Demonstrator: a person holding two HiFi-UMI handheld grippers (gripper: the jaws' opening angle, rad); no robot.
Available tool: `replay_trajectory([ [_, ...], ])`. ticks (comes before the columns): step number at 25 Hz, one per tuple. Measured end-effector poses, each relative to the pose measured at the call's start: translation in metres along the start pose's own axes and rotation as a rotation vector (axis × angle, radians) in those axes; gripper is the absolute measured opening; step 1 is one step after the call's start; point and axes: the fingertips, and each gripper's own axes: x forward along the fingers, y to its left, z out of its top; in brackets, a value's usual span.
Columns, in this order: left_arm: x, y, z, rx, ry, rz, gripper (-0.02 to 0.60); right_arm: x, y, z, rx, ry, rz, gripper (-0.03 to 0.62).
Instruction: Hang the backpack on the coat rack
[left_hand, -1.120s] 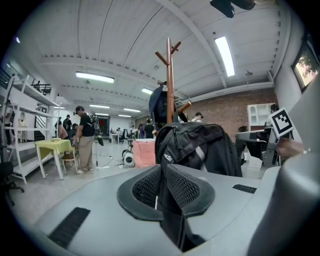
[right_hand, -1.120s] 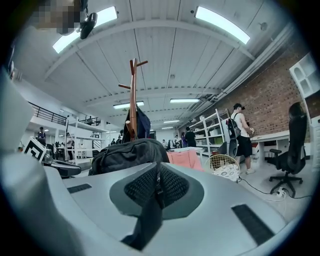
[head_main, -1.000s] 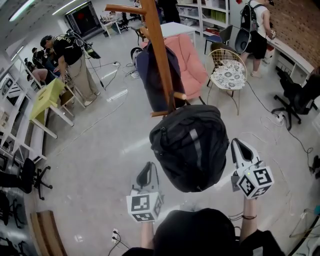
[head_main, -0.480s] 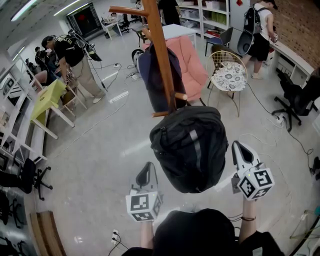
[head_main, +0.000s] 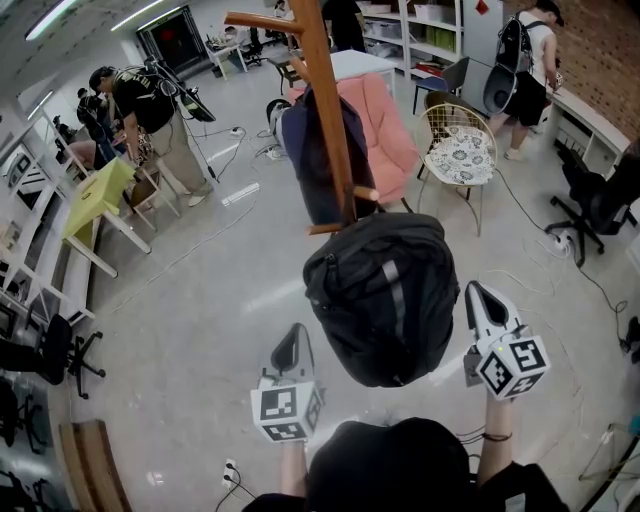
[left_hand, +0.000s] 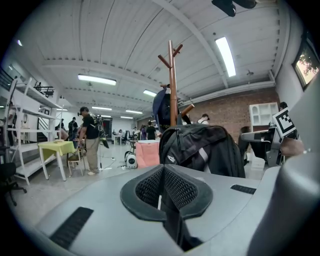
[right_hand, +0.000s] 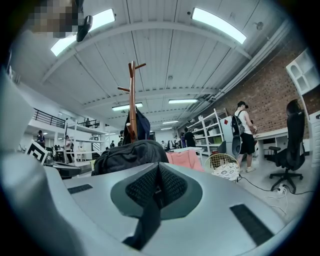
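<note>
Backpack (head_main: 385, 300) hung on a low peg of the coat rack (head_main: 330, 120), frame centre. Left gripper (head_main: 292, 345) lower left and right gripper (head_main: 482, 300) lower right flanked it, both clenched empty.

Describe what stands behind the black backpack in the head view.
Behind the backpack rises the wooden coat rack with a dark blue garment on it, and a pink armchair farther back. The backpack covers the rack's lower pole and base.

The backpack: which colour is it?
The backpack is black with a grey stripe; the head view shows it best.
</note>
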Motion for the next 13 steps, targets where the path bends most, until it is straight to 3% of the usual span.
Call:
replay_trajectory([
  [13,0.0021,0.005,-0.0023,-0.005,0.003,0.006,0.015,0.004,-0.0005,-0.0012,0.001,0.0,-0.003,0.012],
])
